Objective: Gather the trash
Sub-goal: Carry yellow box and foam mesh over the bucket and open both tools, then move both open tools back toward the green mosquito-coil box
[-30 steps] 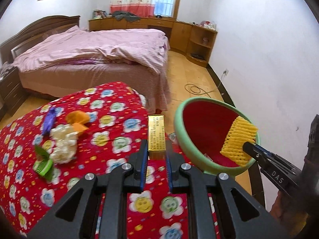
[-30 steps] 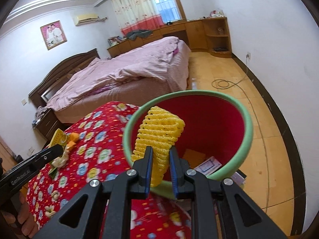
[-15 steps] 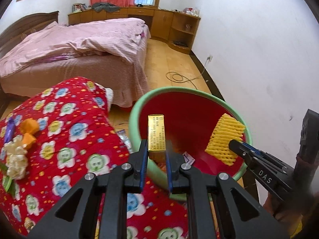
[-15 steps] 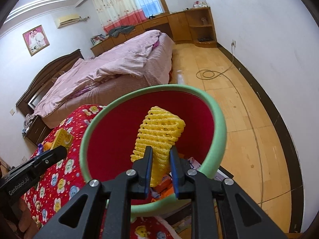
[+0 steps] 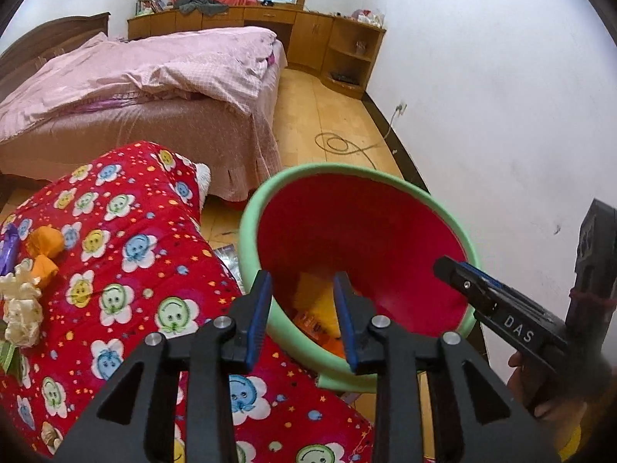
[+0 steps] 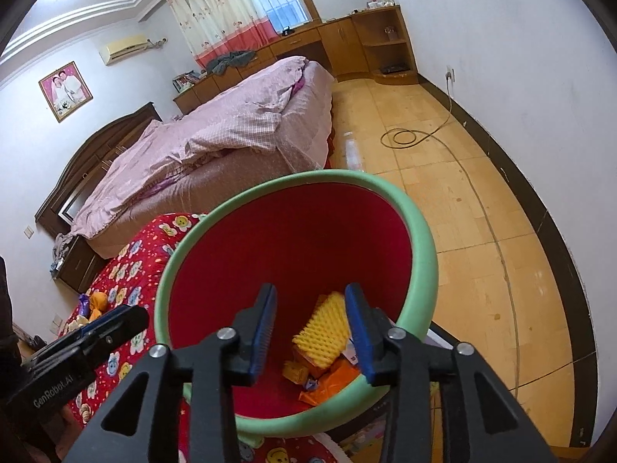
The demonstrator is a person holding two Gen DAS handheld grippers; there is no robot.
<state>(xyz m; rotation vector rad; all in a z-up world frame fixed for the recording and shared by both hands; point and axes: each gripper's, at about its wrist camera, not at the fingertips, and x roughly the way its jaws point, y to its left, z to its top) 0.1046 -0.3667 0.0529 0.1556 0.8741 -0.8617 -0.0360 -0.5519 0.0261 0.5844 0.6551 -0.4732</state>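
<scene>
A red bin with a green rim (image 5: 358,171) (image 6: 420,239) stands on the floor beside the table. My left gripper (image 5: 304,301) is open and empty over the bin's near edge. My right gripper (image 6: 310,316) is open and empty over the bin's mouth; it also shows in the left wrist view (image 5: 459,274). The yellow foam net (image 6: 326,332) lies inside the bin among orange wrappers (image 6: 327,382). More trash lies on the red flowered tablecloth (image 5: 127,270): orange pieces (image 5: 44,249), a purple wrapper (image 5: 9,247) and crumpled white paper (image 5: 21,312).
A bed with pink covers (image 5: 154,77) stands beyond the table. A white wall (image 5: 501,115) runs close on the right. A coiled cable (image 6: 405,137) lies on the wooden floor. Wooden cabinets (image 5: 327,42) line the far wall.
Both grippers opened over the bin. The gold box left my left gripper and the yellow foam net left my right gripper; the net now lies in the bin.
</scene>
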